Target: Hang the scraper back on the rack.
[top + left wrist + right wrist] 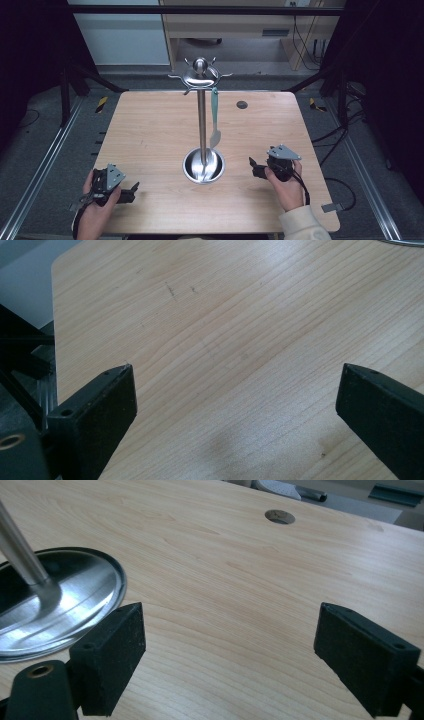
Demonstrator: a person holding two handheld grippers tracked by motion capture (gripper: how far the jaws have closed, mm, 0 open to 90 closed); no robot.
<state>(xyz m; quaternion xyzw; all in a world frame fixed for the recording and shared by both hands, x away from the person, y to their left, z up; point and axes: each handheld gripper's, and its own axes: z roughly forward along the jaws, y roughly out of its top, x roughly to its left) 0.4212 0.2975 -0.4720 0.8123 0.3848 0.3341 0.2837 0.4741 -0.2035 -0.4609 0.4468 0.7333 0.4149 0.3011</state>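
Note:
A shiny metal utensil stand [202,120] rises from a round dish base [203,166] in the middle of the wooden table [150,125]. A pale teal spatula [215,120] hangs from one of the hooks at its top. My left gripper [131,192] rests near the table's front left edge, open, with bare wood between its pads [100,410]. My right gripper [253,167] lies to the right of the base, open and holding nothing. The base [55,600] and pole [20,545] lie left of its pads [112,652].
A small round hole [242,104] sits in the table's far right part, seen also in the right gripper view as a hole [279,516]. Metal rails run along both sides of the table. A wooden cabinet [240,25] stands behind.

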